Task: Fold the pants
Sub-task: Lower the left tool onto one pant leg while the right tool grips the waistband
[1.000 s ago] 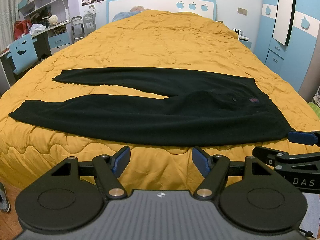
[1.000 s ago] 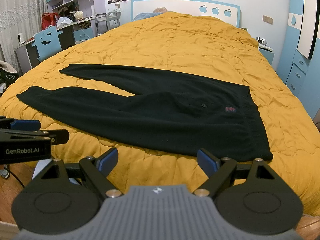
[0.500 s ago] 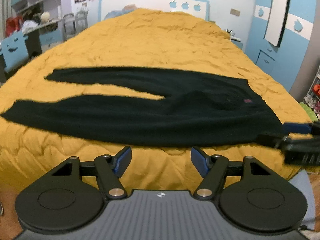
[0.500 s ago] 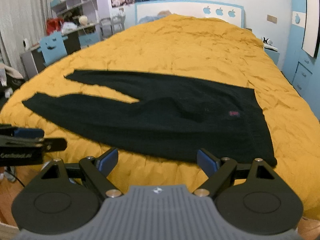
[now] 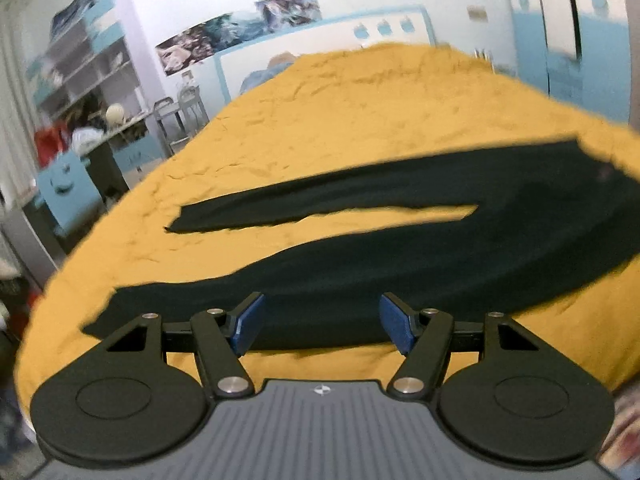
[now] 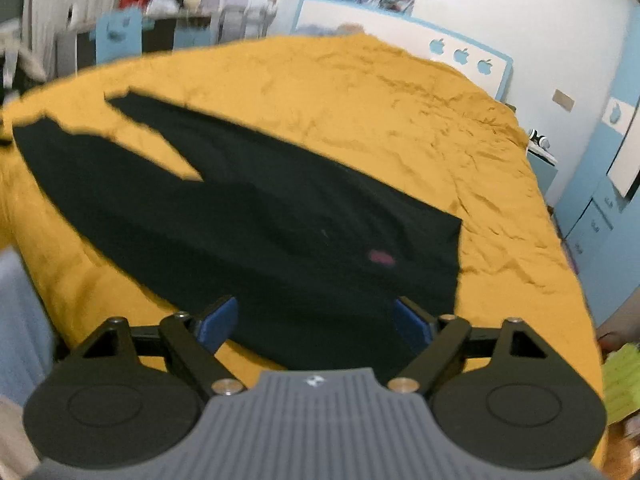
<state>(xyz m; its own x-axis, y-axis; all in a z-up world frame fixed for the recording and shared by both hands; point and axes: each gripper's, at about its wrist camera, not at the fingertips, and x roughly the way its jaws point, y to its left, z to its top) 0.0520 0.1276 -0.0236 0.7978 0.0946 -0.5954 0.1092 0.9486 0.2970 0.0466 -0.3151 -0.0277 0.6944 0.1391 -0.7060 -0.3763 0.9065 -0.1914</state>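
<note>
Black pants lie spread flat on a yellow quilted bed, legs to the left, waist to the right. My left gripper hangs open over the near leg close to its cuff end, nothing between its blue pads. In the right wrist view the pants show a small red label near the waistband. My right gripper hovers over the near waist corner; its jaws are closing, still wide, with cloth below them and nothing pinched.
A desk with shelves and a blue chair stand left of the bed. A blue wardrobe and nightstand are to the right. The white and blue headboard is at the far end. Both views are motion-blurred.
Both grippers have rolled and moved in over the bed edge: the left toward the leg end, the right toward the waist. Neither gripper now shows in the other's view.
</note>
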